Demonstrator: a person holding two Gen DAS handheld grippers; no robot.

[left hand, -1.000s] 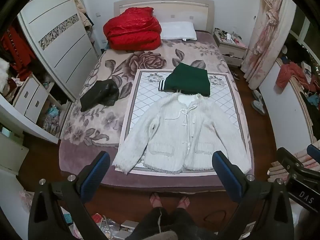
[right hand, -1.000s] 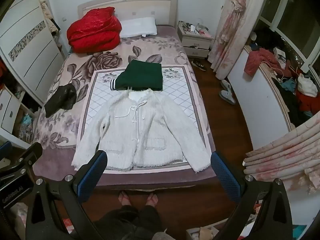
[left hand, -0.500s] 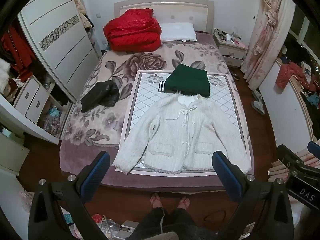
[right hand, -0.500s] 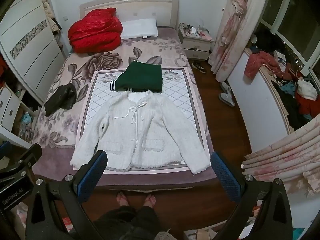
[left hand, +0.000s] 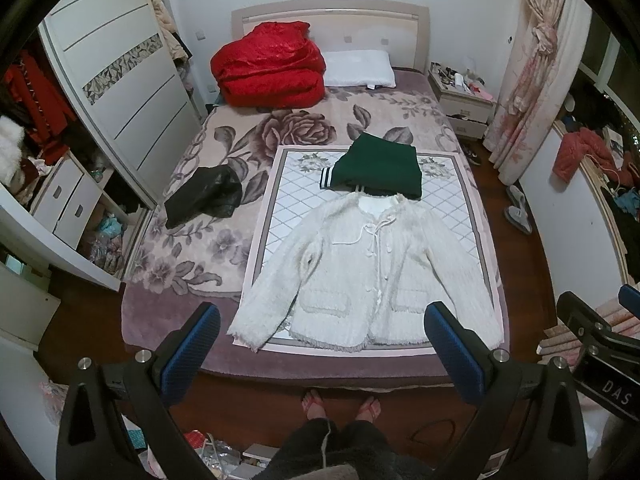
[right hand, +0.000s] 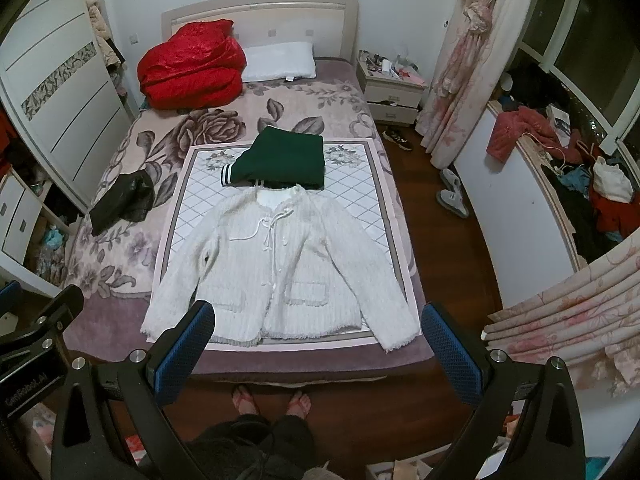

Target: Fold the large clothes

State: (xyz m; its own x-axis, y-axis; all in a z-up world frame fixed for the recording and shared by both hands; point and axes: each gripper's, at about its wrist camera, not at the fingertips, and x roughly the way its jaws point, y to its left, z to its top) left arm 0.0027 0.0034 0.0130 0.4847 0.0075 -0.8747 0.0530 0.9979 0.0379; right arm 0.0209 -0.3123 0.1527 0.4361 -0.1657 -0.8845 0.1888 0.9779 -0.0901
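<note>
Left wrist view: the left claw (left hand: 322,344) is held high above the foot of the bed (left hand: 168,320), its blue-padded fingers (left hand: 192,346) spread wide and holding nothing. A white fuzzy cardigan (left hand: 366,276) lies face up and flat on a quilted mat (left hand: 280,216) at the near end of the bed, both sleeves angled outward and downward, the neck ties loose at the collar. A folded dark green garment (left hand: 378,168) with striped trim sits just beyond the collar, touching it or nearly so. A crumpled black garment (left hand: 204,196) lies apart on the floral blanket to the left of the mat. A red quilt (left hand: 268,66) and a white pillow (left hand: 358,68) rest against the headboard. The person's feet (left hand: 340,404) stand on the floor at the bed's foot.

Right wrist view: the right claw (right hand: 318,342) is likewise raised clear of the bed, fingers spread apart and empty. The cardigan (right hand: 276,268) lies in front of it, untouched.
</note>
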